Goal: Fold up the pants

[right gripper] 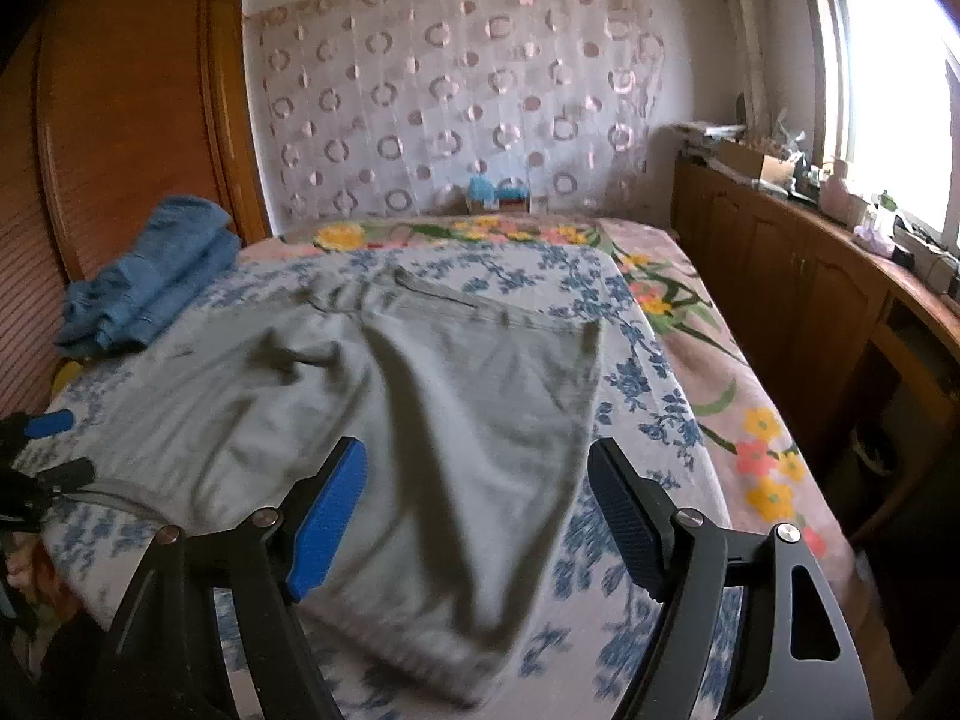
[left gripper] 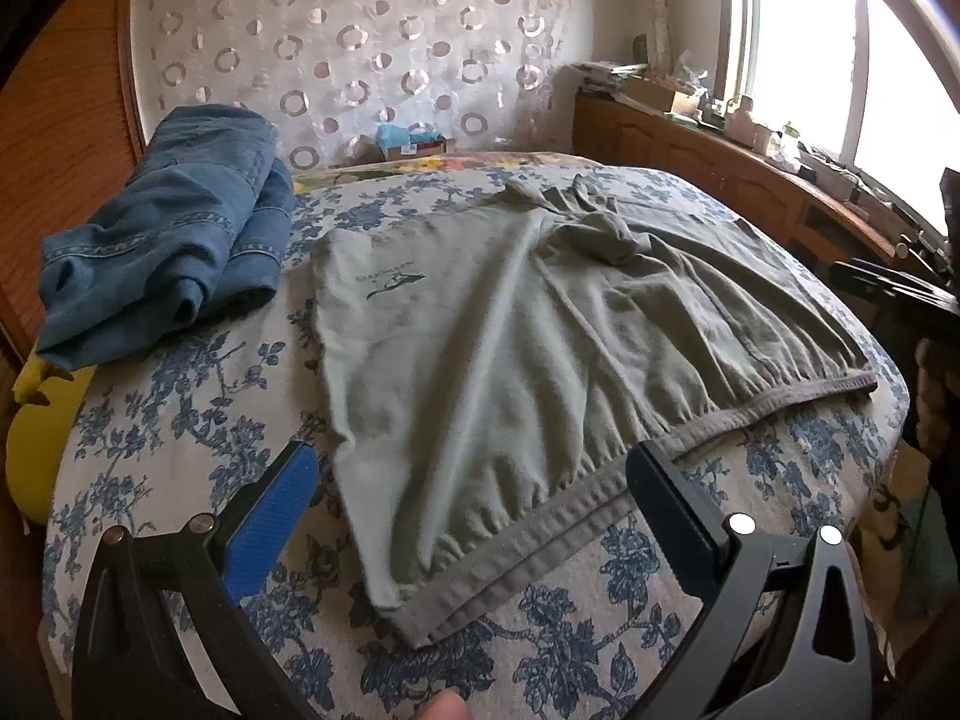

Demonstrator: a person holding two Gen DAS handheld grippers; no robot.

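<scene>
**Both grippers over the near edge of the pants, nothing held**

I'm looking down at a pair of pale grey-green cotton pants (left gripper: pixel 510 324), spread roughly flat on the bed (left gripper: pixel 180 432) with its blue-flowered white cover. The ribbed elastic waistband (left gripper: pixel 558 516) is the near edge and runs across in front of me, from low on the left up to the right; the body of the garment stretches away from me toward the curtain, so its long axis points straight ahead of both grippers.

My left gripper (left gripper: pixel 474 480) hangs just above the waistband near its left end, fingers wide apart with nothing between the pads. My right gripper (right gripper: pixel 477 510) sits over the near right part of the same cloth, by its right-hand edge; its fingers are fairly wide too and empty. Each hand is closest to its own end of the near edge, so I judge the next move as a two-handed pinch there.

The cloth looks soft and limp, gathered into creases below the waistband, with a small dark printed logo (left gripper: pixel 393 282) toward the far left. A heap of blue denim (left gripper: pixel 174 228) lies well apart at the far left.
</scene>
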